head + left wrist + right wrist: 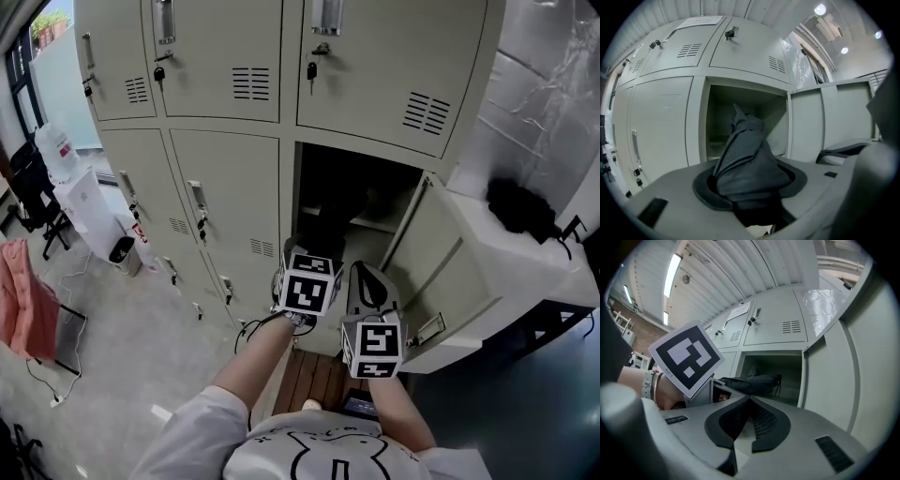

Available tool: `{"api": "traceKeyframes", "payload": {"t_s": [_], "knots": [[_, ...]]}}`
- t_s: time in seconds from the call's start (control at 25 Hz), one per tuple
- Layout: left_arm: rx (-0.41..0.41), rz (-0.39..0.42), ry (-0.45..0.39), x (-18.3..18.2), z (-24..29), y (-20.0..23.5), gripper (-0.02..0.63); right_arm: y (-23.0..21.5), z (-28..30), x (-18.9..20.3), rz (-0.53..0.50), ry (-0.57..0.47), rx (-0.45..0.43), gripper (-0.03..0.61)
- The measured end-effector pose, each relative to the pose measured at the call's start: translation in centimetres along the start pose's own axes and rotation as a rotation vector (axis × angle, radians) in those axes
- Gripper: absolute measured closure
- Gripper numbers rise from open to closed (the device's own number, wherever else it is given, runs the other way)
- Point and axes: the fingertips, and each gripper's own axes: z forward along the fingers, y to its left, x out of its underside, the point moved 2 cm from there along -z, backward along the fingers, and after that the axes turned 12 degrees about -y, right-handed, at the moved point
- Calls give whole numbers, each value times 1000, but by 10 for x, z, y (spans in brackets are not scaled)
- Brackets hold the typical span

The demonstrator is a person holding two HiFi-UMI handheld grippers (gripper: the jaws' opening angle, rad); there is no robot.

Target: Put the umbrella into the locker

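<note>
A dark folded umbrella [745, 159] sticks out forward from between the jaws of my left gripper [750, 187], which is shut on it. Its tip points into the open locker compartment [740, 101]. In the head view the left gripper [314, 248] is at the mouth of the open compartment [375, 192], and the umbrella [328, 220] reaches into the dark opening. Just to its right, my right gripper [364, 277] is shut and holds nothing. The right gripper view shows the right gripper's [750, 401] pads meeting, with the umbrella [754, 383] lying across the opening beyond them.
The compartment's door [445, 281] stands swung open to the right. Closed locker doors with keys [225, 56] surround the opening. A black bag [520, 206] lies on a white surface at right. A water dispenser [89, 202] and a red cloth [23, 300] are at left.
</note>
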Motion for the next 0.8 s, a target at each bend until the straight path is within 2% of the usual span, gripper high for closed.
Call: {"api": "traceKeyframes", "payload": {"t_s": [0.4,0.56,0.8], "knots": [[4,16,72,0,61,10,383,-16,26,17,9,36,32,557],[4,53,120,-3,81,17,383,-18,31,18,34,38,35,557],[18,111,128,-4,110,23,382,-30,34,12,55,29,59,558]]}}
